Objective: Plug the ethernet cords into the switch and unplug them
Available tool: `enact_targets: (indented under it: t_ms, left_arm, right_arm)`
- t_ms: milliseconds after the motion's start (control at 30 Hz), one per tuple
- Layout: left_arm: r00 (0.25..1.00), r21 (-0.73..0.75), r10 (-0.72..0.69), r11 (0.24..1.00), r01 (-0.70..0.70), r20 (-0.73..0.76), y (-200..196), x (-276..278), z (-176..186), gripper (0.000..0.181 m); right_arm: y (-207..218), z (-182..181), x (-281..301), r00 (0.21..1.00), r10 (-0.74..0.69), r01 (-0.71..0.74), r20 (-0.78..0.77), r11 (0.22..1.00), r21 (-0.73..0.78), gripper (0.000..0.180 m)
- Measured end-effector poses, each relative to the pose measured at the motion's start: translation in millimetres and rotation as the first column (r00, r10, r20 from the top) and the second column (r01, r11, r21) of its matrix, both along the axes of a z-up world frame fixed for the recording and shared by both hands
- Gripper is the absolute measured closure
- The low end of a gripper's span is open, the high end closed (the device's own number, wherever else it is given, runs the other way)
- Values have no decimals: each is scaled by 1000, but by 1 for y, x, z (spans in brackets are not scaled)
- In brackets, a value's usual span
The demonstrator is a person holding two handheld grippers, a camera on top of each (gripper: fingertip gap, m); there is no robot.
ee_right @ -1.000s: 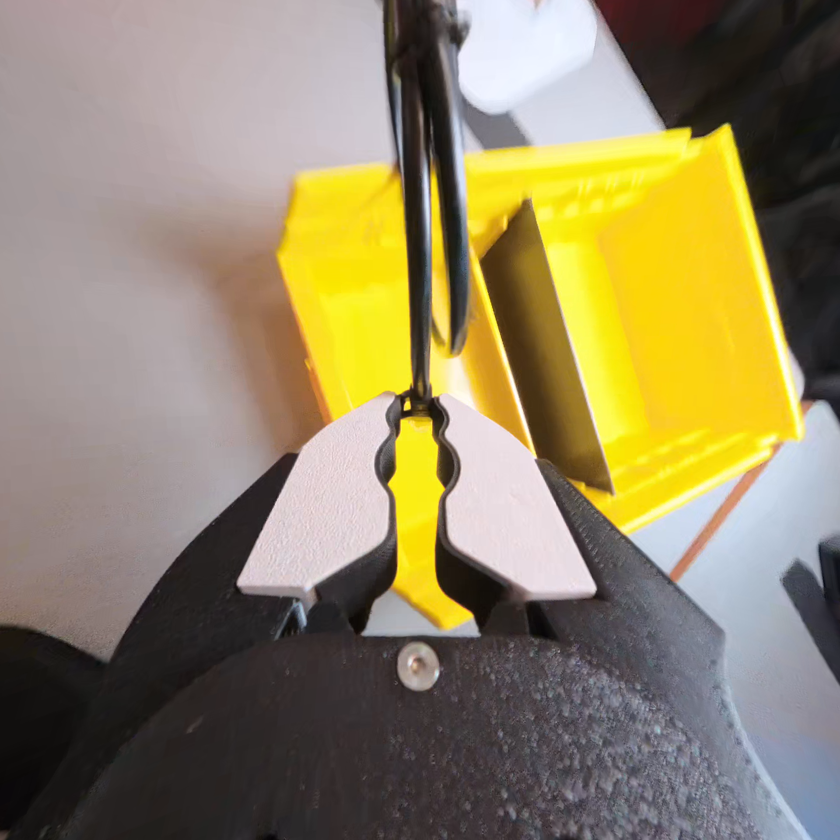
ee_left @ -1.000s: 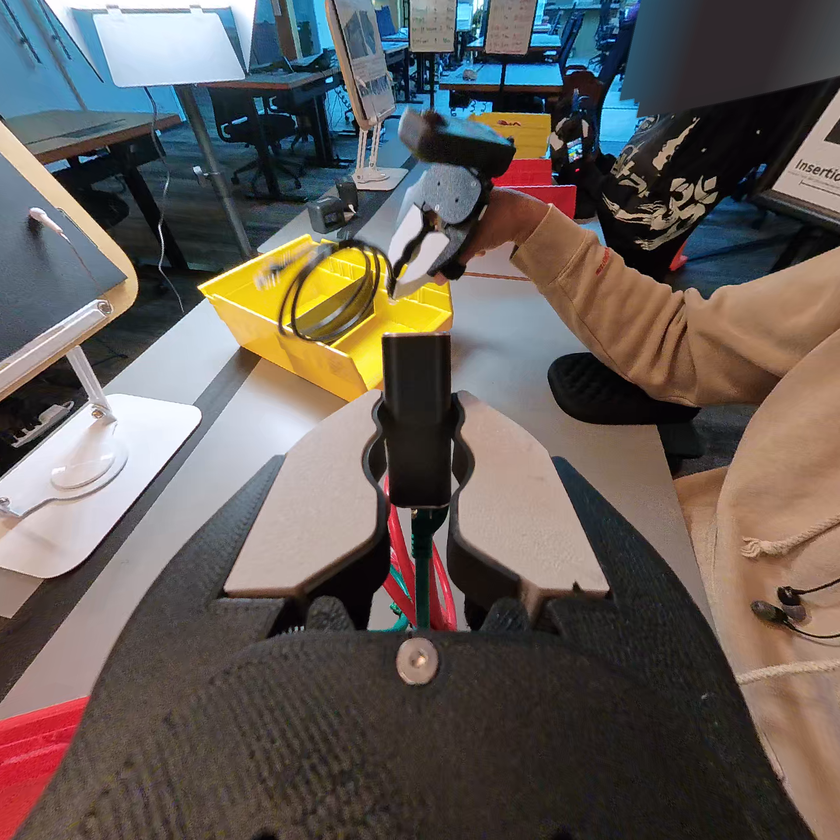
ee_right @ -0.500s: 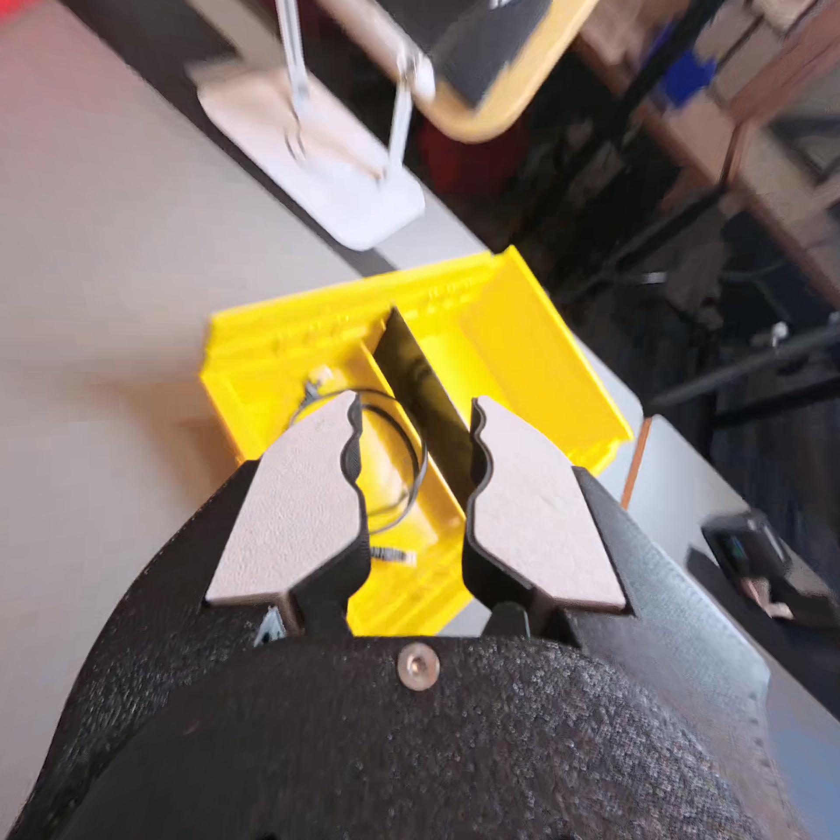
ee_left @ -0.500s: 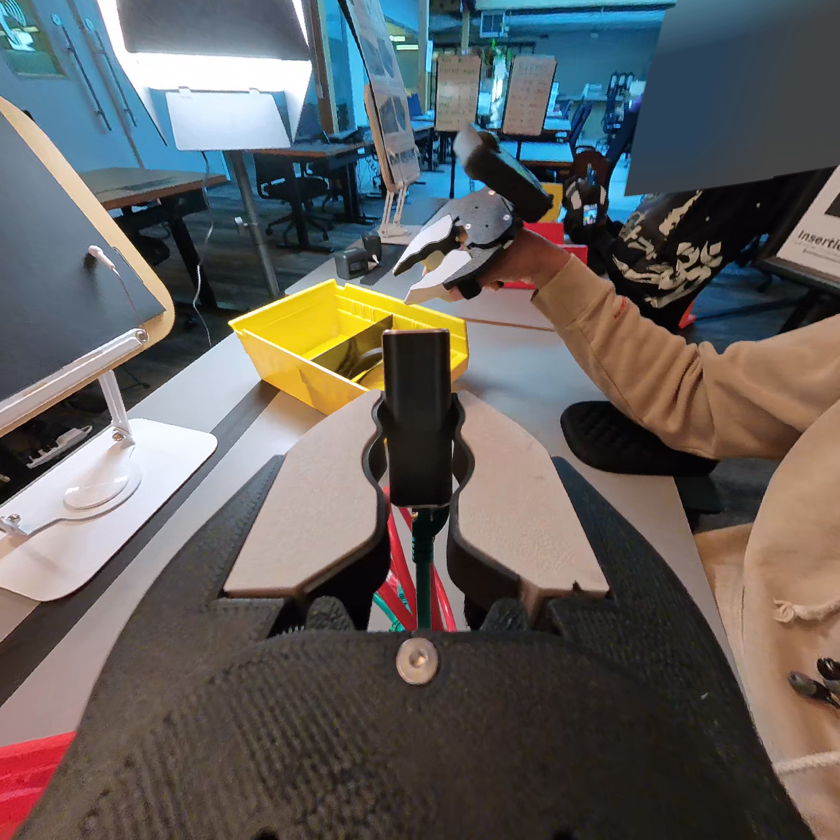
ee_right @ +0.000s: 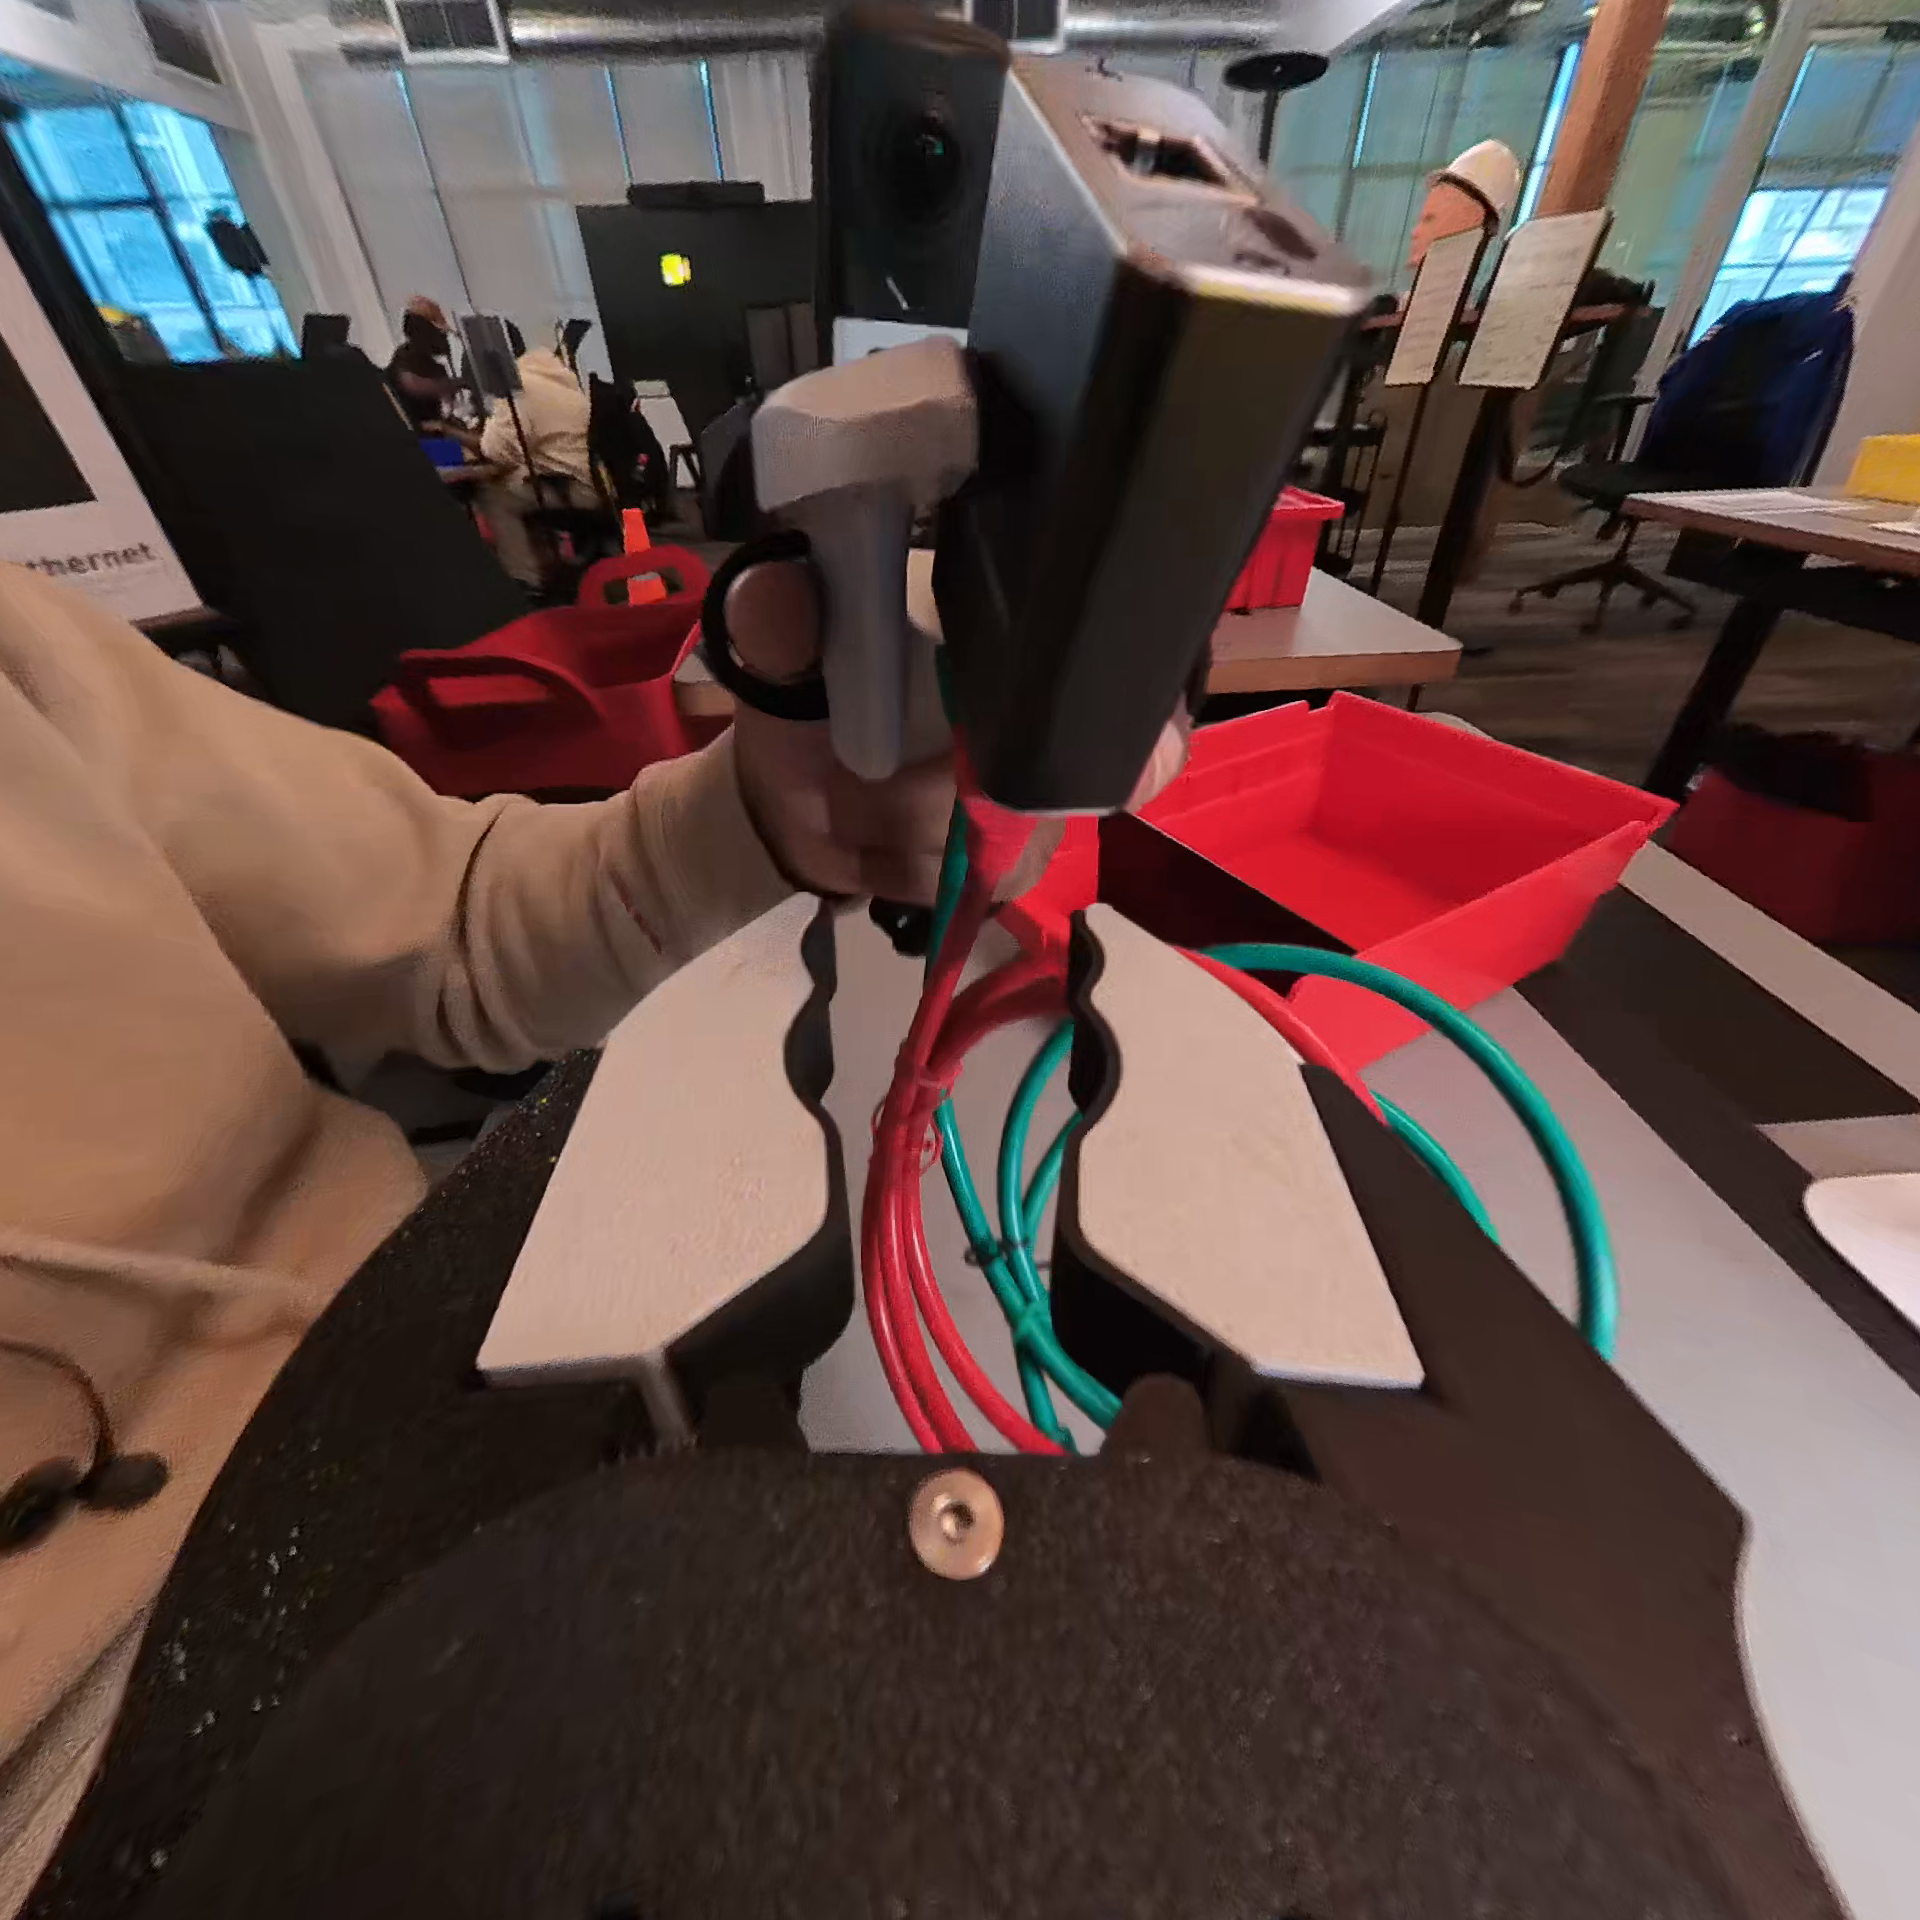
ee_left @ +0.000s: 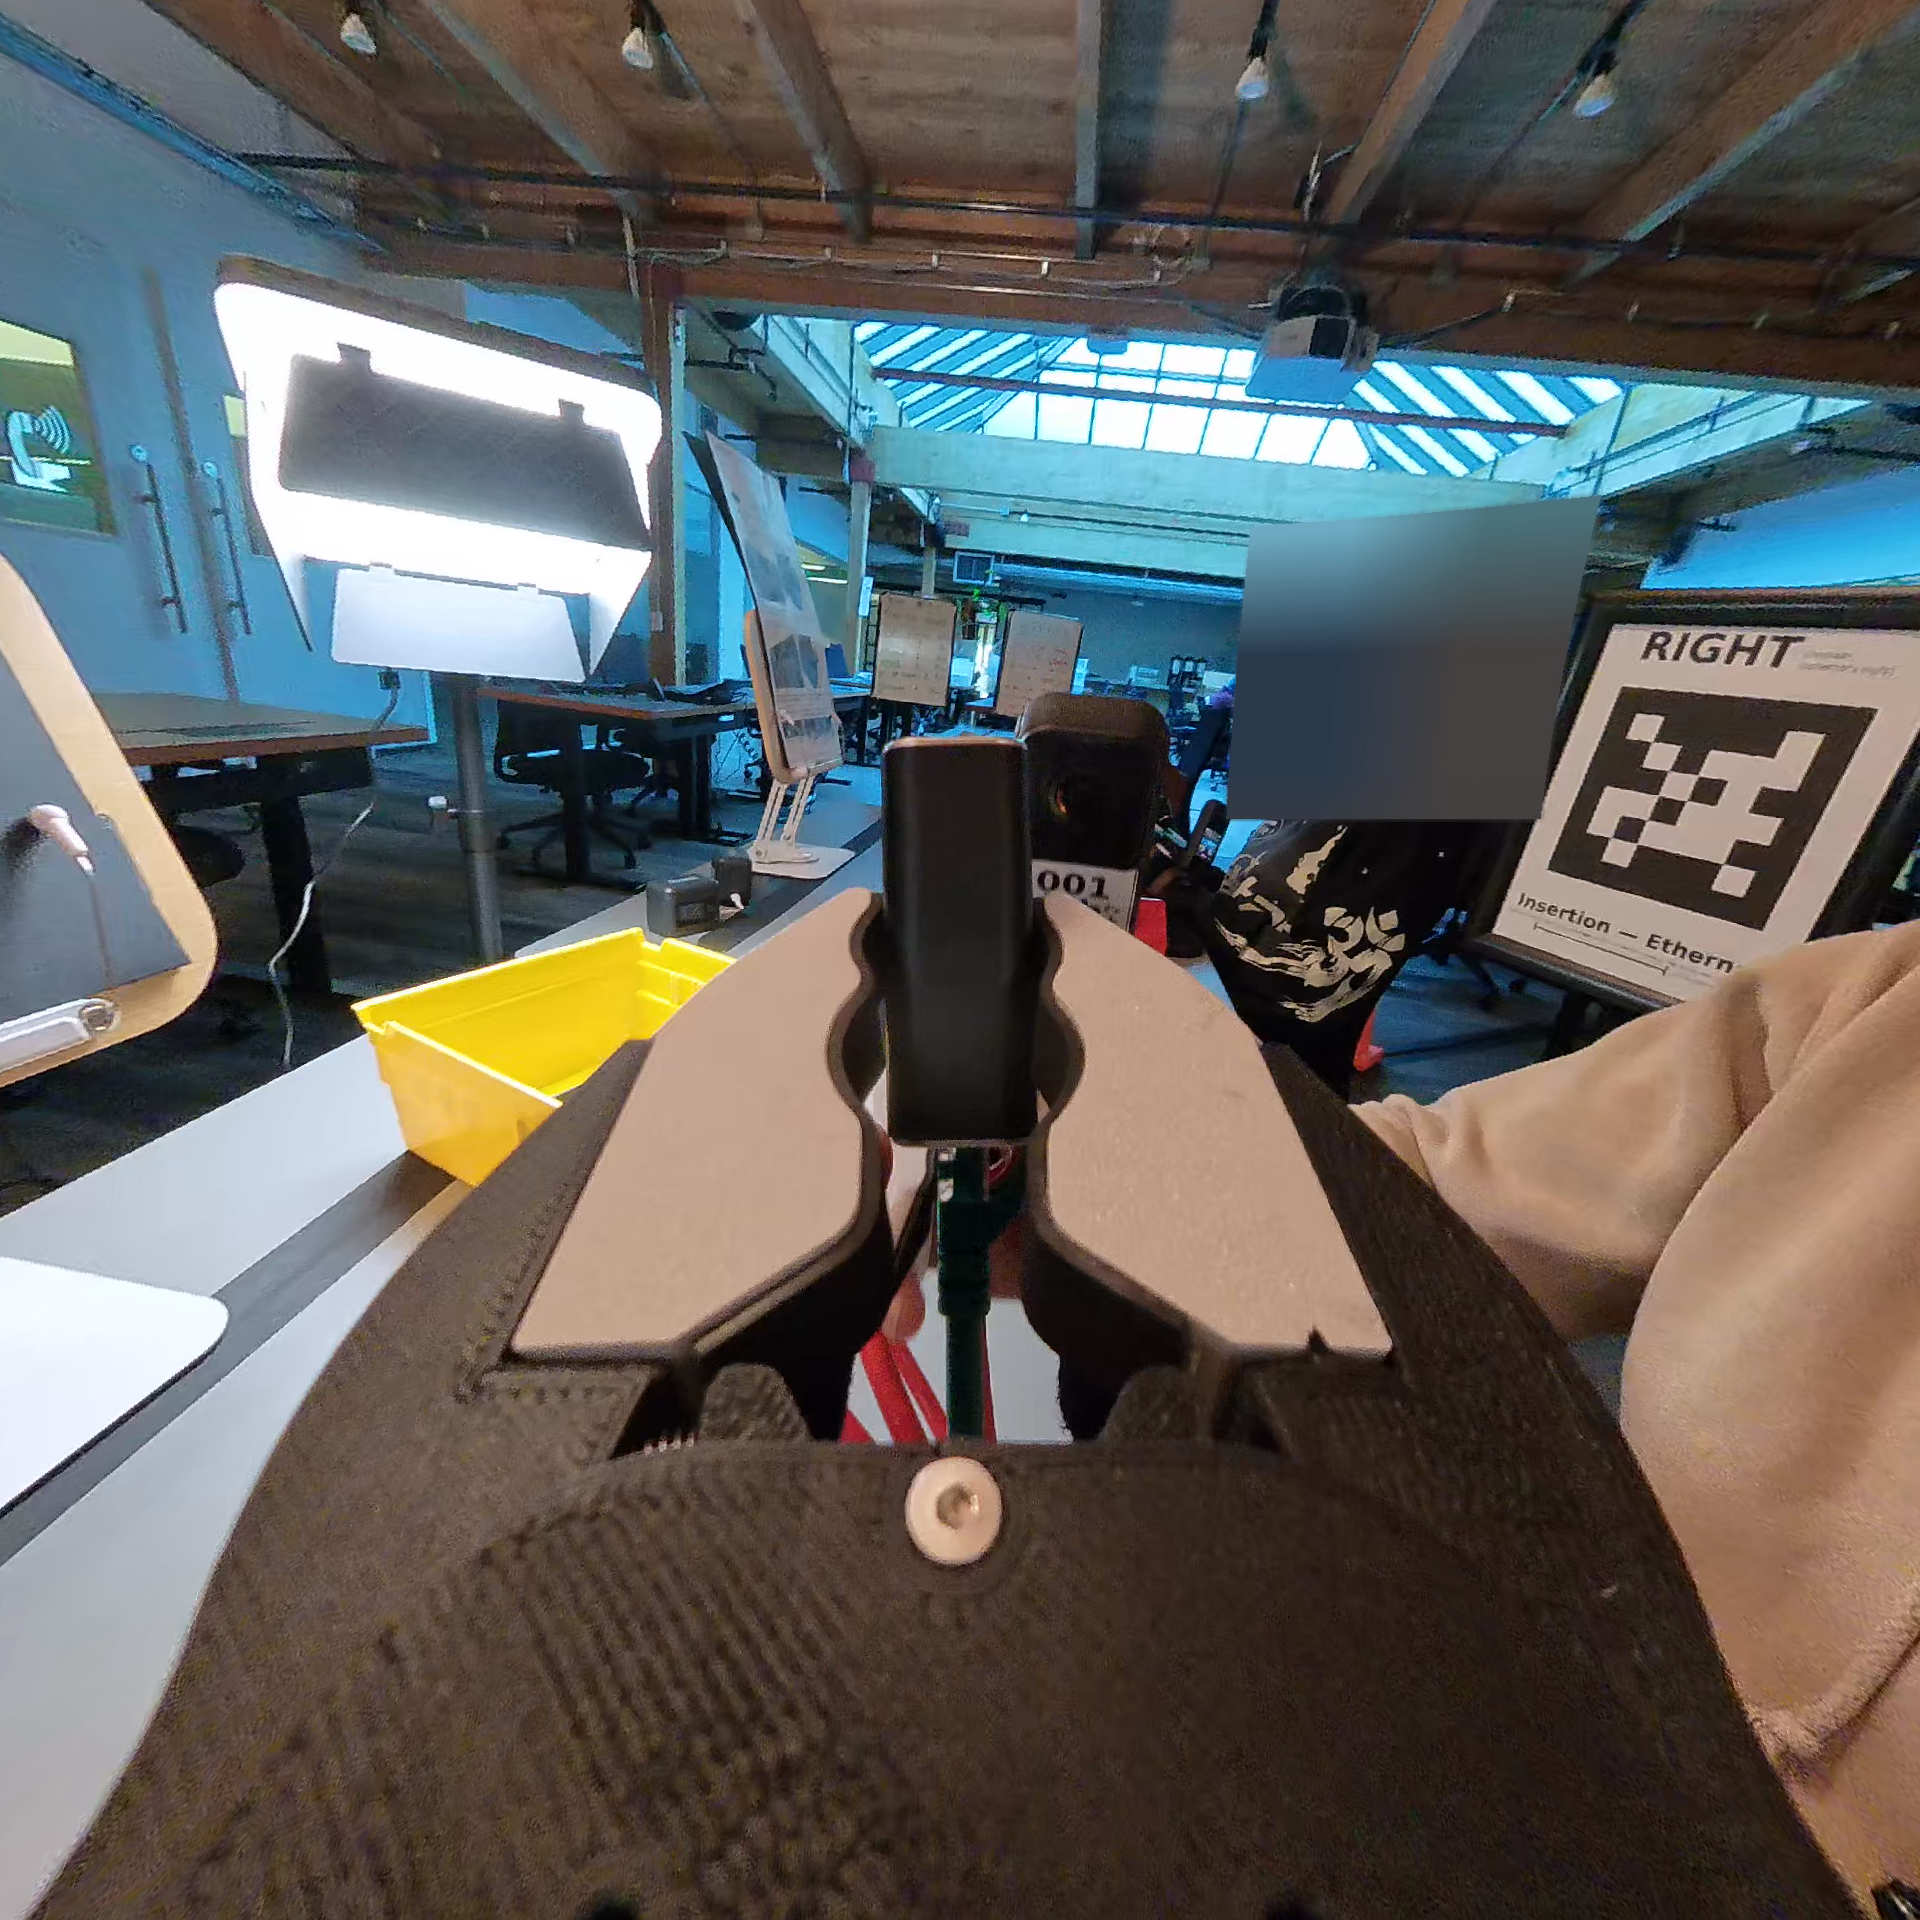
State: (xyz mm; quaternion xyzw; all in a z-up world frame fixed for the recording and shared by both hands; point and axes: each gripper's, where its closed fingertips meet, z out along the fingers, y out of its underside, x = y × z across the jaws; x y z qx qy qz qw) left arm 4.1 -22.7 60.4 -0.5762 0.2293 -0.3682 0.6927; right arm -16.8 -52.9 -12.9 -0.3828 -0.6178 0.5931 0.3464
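Note:
My left gripper is shut on a black switch and holds it upright above the grey table. A green cord runs into the switch's underside, with red cords beside it. My right gripper is open and empty, just below the switch, which the left gripper's fingers hold. Coiled red cords and green cords hang from the switch between and behind my right fingers. The switch's side facing up shows open ports.
A yellow bin stands on the table at the left. A red bin stands behind the cords. A white stand base is at the left edge. A person's beige sleeve is on the right. The tips of one gripper are about 8 cm away from the tips of the other.
My right gripper let a coiled black cord drop into the yellow bin, opened, and swung round to face the switch. My left gripper tilted upward with the switch.

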Motion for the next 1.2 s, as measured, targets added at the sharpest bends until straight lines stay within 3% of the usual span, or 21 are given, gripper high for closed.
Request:
enact_targets:
  t_ms: [67, 133, 267, 400, 500, 600, 733, 867, 900, 1033, 1200]
  left_arm:
    - [1000, 10, -8, 1000, 8, -7, 1, 6, -3, 156]
    - [1000, 19, -8, 1000, 9, -25, 2, 10, -7, 155]
    - [999, 3, 3, 1000, -3, -54, 6, 8, -12, 156]
    - [979, -70, 21, 997, -36, -201, 9, -1, -28, 153]
    - [939, -74, 47, 994, -77, -340, 8, -7, -40, 151]
    - [863, -80, 57, 991, -111, -501, 3, -7, -55, 142]
    - [696, -110, 19, 984, -140, -718, 3, 10, -95, 128]
    - [574, -223, -110, 966, -131, -812, -4, 21, -134, 134]
    - [553, -230, -114, 962, -146, -825, -2, 19, -140, 145]
    - [611, -243, -106, 959, -145, -784, 6, 17, -137, 151]
    - [845, -166, 32, 976, -142, -534, 19, -1, -81, 153]
  right_arm:
    - [0, 2, -3, 999, -27, 26, -21, 999, -29, 143]
    - [5, 5, -1, 999, -41, 40, -25, 997, -61, 169]
    - [16, 0, 7, 999, -19, 20, 31, 1000, -21, 172]
    - [35, -10, 21, 983, -82, 56, 163, 986, 157, 172]
    - [51, -29, 38, 941, -184, 63, 285, 920, 387, 172]
    - [61, -55, 56, 883, -268, -8, 385, 811, 585, 171]
    - [44, -79, 55, 850, -215, -130, 481, 800, 586, 171]
    - [40, -100, 52, 814, -227, -184, 535, 773, 607, 171]
    - [40, -103, 51, 811, -227, -192, 539, 767, 612, 171]
    - [52, -98, 45, 833, -259, -123, 489, 775, 620, 171]
    - [70, -29, 31, 944, -275, 174, 182, 885, 432, 165]
